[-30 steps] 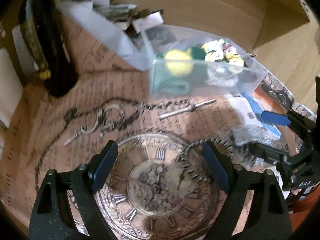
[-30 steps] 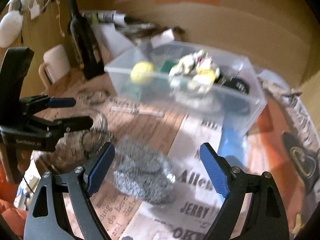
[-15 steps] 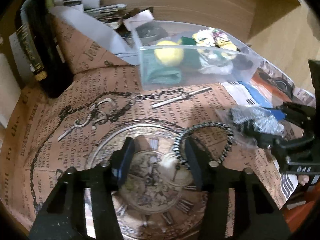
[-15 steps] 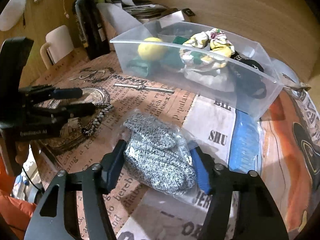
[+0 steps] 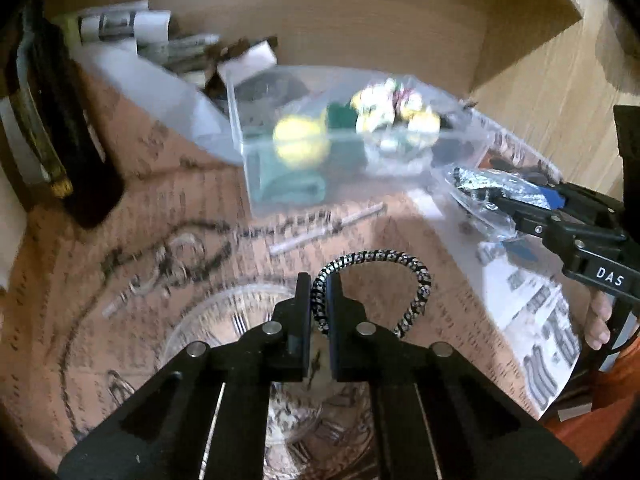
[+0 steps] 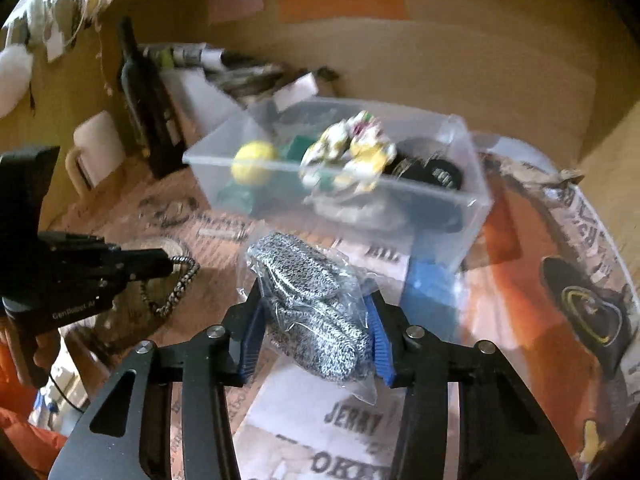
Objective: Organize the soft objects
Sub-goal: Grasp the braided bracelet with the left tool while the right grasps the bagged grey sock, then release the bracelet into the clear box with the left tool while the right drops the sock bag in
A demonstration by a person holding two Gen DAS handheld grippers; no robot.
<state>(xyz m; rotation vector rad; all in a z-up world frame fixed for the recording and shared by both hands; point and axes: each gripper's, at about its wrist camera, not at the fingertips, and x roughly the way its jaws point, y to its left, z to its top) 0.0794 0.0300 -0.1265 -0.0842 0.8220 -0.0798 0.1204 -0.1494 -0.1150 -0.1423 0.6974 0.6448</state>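
My left gripper (image 5: pixel 318 294) is shut on a black-and-white braided hair tie (image 5: pixel 416 272), held just above the table; it also shows in the right wrist view (image 6: pixel 178 284). My right gripper (image 6: pixel 314 320) is shut on a clear bag of grey knit socks (image 6: pixel 316 300), lifted off the table; the bag also shows in the left wrist view (image 5: pixel 492 188). A clear plastic box (image 6: pixel 472 200) stands behind, holding a yellow ball (image 6: pixel 254 162), a green cloth, a floral scrunchie (image 6: pixel 352 156) and a black item.
A dark wine bottle (image 6: pixel 144 96) and a cream mug (image 6: pixel 94 152) stand at the back left. Papers and rolled magazines (image 5: pixel 120 28) lie behind the box. A blue packet (image 6: pixel 430 292) lies by the box. The table is covered with printed paper.
Both grippers went from open to shut: the left closed on the hair tie, the right closed on the sock bag. Both items are now lifted and nearer the box.
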